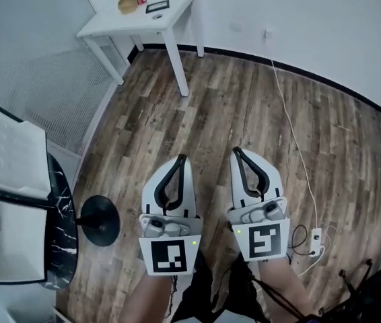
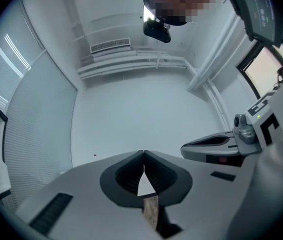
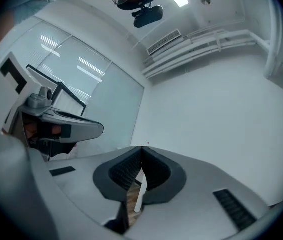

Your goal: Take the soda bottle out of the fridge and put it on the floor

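Observation:
No soda bottle shows in any view. In the head view my left gripper and right gripper hang side by side over the wooden floor, both pointing away from me. Each pair of jaws is shut tip to tip with nothing between them. The left gripper view looks level at a white wall past its own closed jaws, with the left gripper low in the middle and the right gripper beside it. The right gripper view shows the right gripper shut the same way and the left gripper at its left.
A white box-like appliance stands at the left edge beside a dark marbled round top and a black round stand base. A white table with small items is at the back. A power strip and its cable lie at the right.

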`<state>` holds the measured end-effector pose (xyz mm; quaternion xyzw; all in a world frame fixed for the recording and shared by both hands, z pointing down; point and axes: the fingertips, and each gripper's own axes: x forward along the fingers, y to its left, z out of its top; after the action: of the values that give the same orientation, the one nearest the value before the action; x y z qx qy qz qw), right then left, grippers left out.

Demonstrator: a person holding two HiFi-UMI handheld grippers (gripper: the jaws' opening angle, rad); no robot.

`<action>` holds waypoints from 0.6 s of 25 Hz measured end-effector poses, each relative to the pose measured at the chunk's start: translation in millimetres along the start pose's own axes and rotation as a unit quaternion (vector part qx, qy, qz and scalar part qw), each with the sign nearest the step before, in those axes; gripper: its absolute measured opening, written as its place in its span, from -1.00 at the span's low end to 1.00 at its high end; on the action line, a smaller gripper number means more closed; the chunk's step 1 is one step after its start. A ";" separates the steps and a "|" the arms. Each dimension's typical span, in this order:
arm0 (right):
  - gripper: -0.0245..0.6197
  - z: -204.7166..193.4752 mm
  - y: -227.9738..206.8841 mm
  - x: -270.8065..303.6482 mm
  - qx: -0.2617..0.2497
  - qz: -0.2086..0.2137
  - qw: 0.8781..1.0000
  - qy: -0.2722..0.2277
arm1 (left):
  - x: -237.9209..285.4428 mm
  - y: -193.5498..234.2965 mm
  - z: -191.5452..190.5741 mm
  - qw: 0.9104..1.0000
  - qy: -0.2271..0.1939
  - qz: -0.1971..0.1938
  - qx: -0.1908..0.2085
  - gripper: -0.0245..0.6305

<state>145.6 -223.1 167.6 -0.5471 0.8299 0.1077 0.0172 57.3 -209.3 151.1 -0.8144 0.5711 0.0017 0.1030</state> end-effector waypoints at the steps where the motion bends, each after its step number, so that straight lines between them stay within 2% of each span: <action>1: -0.88 19.3 -0.9 -0.9 -0.002 -0.001 1.000 -0.006 | -2.9 1.2 18.0 1.000 -0.006 0.000 -0.004 -0.87; 5: -0.88 89.8 -0.1 -8.3 -0.020 -0.003 0.999 -0.035 | -16.5 15.4 78.3 1.000 -0.029 0.005 -0.005 -0.87; 8: -0.88 132.2 2.9 -17.3 -0.037 -0.001 0.998 -0.054 | -28.8 24.6 113.3 0.999 -0.029 0.019 0.015 -0.87; 12: -0.88 166.2 8.9 -22.2 -0.053 0.003 0.997 -0.063 | -38.8 31.1 150.9 0.997 -0.037 0.017 0.063 -0.87; 15: -0.88 182.8 15.0 -17.7 -0.052 0.007 0.996 -0.068 | -46.7 38.7 167.1 0.996 -0.044 0.018 0.070 -0.87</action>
<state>122.7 -165.3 -5.8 -0.5332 0.8237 0.1879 0.0438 24.2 -150.2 -13.2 -0.7941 0.5791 -0.0007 0.1843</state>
